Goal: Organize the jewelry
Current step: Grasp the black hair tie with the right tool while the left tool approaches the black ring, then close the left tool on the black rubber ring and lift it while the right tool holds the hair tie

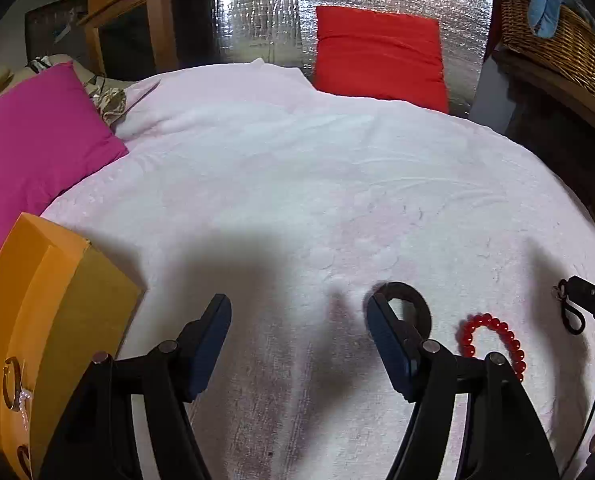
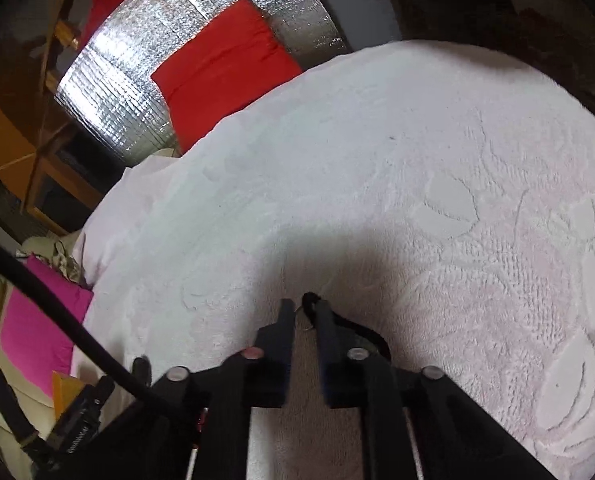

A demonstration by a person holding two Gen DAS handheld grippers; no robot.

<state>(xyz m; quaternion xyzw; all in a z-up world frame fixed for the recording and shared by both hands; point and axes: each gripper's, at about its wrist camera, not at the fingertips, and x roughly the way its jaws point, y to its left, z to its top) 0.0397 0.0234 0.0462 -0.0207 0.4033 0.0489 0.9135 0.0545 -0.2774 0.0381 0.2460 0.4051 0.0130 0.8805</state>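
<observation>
On the white textured blanket [image 1: 297, 184] my left gripper [image 1: 299, 314] stands open with nothing between its fingers. A black bangle [image 1: 415, 300] lies just behind its right finger. A red bead bracelet [image 1: 493, 336] lies to the right of that. At the left stands a yellow box [image 1: 49, 300] holding gold rings and a pearl piece [image 1: 15, 384]. My right gripper [image 2: 303, 306] is shut on a black cord [image 2: 311, 300]. In the left wrist view the right gripper [image 1: 583, 294] reaches in from the right edge, and the black cord [image 1: 569, 320] hangs from it as a loop with a small metal ring.
A pink cushion [image 1: 37, 144] lies at the far left and a red cushion [image 1: 377, 52] leans on silver foil at the back. A wicker basket [image 1: 557, 40] stands on the right, a wooden cabinet [image 1: 137, 20] behind. A cable [image 2: 57, 308] crosses the right wrist view.
</observation>
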